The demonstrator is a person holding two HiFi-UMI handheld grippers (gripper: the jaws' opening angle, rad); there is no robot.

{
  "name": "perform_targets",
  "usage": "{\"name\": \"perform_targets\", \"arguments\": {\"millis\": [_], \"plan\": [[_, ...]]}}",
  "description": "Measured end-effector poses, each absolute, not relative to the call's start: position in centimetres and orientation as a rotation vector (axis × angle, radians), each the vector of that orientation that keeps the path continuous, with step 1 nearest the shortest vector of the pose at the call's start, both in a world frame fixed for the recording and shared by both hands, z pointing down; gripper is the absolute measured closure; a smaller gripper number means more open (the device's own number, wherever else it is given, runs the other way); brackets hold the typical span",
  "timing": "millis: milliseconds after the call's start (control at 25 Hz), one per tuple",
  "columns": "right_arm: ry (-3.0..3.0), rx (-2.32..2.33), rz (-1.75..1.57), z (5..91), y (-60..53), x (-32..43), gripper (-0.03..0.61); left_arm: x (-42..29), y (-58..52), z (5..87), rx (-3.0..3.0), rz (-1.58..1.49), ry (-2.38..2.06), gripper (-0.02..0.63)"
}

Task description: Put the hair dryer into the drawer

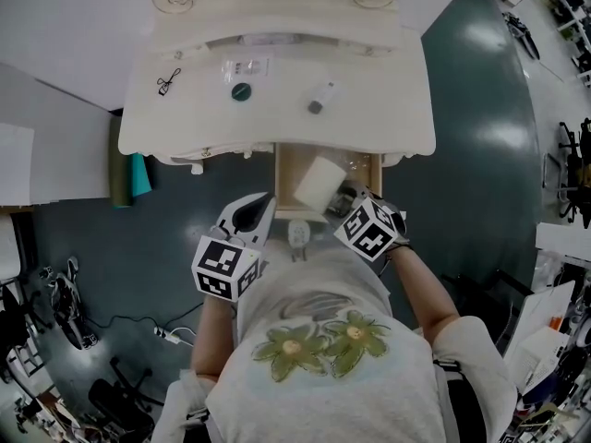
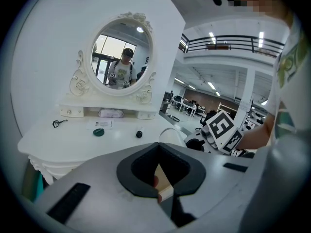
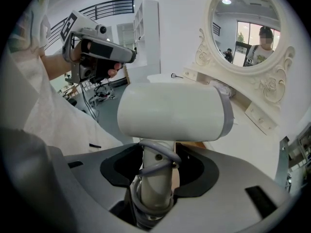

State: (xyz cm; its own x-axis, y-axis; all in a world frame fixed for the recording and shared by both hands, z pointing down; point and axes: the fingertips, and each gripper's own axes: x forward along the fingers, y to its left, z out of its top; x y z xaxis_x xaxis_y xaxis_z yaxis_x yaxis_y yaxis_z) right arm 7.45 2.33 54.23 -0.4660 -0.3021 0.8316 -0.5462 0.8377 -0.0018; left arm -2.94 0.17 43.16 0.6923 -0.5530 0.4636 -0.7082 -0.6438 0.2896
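A cream carved desk carries an oval mirror in a scrolled frame; its middle wooden drawer is pulled out toward the person; the white barrel-shaped hair dryer hangs over that opening, barrel level, handle pointing down, and how deep it sits cannot be told. The right hand-held gripper is clamped on the dryer's handle, grey cord looped round it. The left hand-held gripper hovers just left of the drawer, jaws together, holding nothing. On the desktop, well apart, lie a clear flat packet, its print too small to read; a dark green round lid; a small dark-capped cylinder; a thin black looped tool.
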Motion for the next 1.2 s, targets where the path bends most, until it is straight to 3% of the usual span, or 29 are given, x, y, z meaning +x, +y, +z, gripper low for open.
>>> {"name": "perform_targets", "arguments": {"millis": [1200], "plan": [[-2.013,0.503,0.332,57.2,1.4,7.0,0.36,-4.6,-0.8,44.1,2.407,0.469,-0.999,0.606]]}}
